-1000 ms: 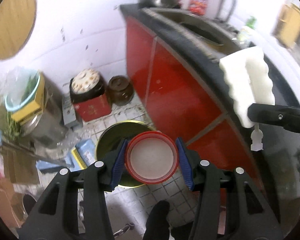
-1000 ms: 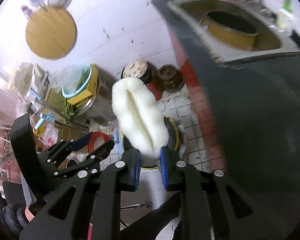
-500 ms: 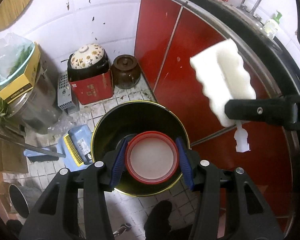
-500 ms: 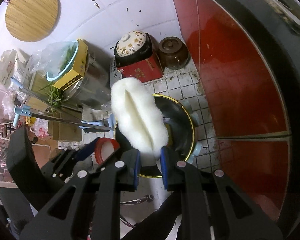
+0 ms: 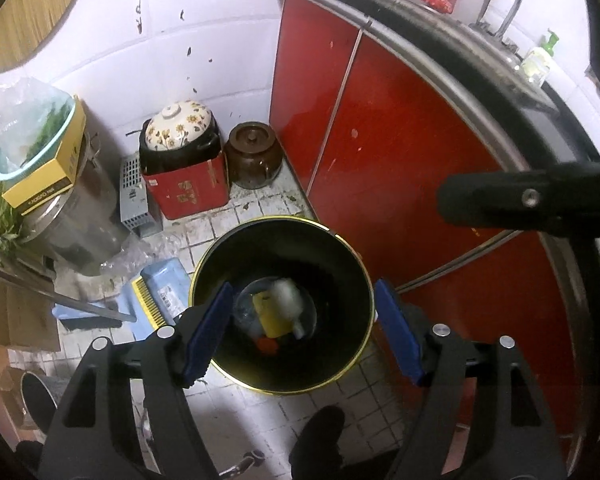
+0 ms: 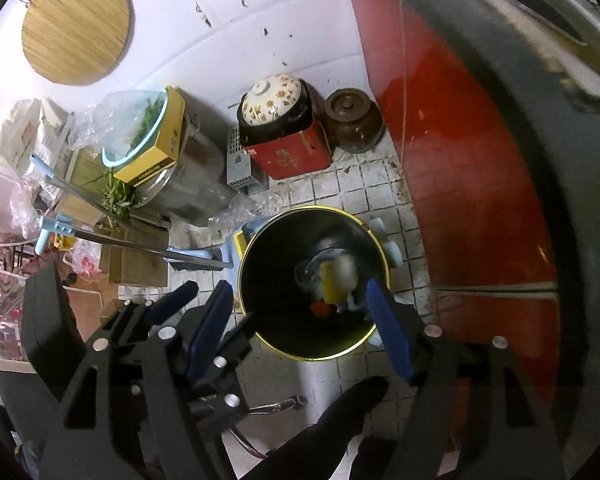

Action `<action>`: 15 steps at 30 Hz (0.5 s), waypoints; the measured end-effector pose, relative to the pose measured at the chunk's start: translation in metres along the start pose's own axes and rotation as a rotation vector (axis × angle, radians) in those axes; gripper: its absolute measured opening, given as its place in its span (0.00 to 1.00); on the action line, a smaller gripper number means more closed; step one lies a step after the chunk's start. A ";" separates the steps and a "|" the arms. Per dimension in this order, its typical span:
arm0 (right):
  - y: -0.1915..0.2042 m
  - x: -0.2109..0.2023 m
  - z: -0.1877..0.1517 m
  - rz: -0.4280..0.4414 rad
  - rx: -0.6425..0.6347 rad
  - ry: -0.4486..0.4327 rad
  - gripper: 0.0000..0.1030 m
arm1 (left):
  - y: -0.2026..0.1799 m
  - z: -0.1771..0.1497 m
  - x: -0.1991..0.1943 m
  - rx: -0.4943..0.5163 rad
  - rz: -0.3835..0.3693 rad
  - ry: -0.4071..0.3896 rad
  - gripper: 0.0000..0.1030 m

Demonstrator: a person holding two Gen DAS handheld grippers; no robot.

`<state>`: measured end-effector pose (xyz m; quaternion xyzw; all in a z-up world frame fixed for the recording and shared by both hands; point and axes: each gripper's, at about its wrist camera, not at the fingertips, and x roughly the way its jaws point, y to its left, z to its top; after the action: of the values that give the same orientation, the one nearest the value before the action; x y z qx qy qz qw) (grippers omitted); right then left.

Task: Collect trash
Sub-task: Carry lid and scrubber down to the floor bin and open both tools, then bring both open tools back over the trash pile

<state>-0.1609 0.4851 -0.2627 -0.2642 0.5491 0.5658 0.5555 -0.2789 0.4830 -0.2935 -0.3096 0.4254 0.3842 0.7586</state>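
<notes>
Two gaping hand-held grippers [image 5: 300, 330] [image 6: 300, 330] above bin [image 5: 320, 380].

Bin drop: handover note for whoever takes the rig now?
Left gripper: open, empty, above the bin.
Right gripper: open, empty, also over the bin.
In the bin: white foam piece, a yellow item, something clear and a red scrap; the red-rimmed lid can't be made out.
Done: both grippers hold nothing; trash lies in the bin.
Left: look for more trash; the counter is barely in view from here.
</notes>
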 end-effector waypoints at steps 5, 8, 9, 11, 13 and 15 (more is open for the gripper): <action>-0.010 -0.068 -0.016 -0.017 0.021 -0.065 0.72 | -0.023 0.009 -0.043 0.074 0.006 -0.031 0.76; -0.024 -0.130 -0.034 -0.062 0.045 -0.149 0.77 | -0.052 0.019 -0.078 0.148 -0.009 -0.061 0.85; -0.033 -0.151 -0.042 -0.075 0.059 -0.178 0.78 | -0.070 0.024 -0.093 0.187 -0.028 -0.076 0.87; -0.058 -0.202 -0.065 -0.136 0.114 -0.248 0.80 | -0.098 0.029 -0.110 0.242 -0.056 -0.091 0.92; -0.084 -0.242 -0.089 -0.184 0.178 -0.300 0.81 | -0.135 0.033 -0.129 0.312 -0.107 -0.108 0.93; -0.111 -0.277 -0.115 -0.236 0.257 -0.345 0.82 | -0.181 0.034 -0.143 0.387 -0.165 -0.115 0.93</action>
<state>-0.0276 0.2614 -0.0765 -0.1529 0.4791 0.4592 0.7322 -0.1612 0.3714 -0.1261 -0.1698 0.4205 0.2491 0.8557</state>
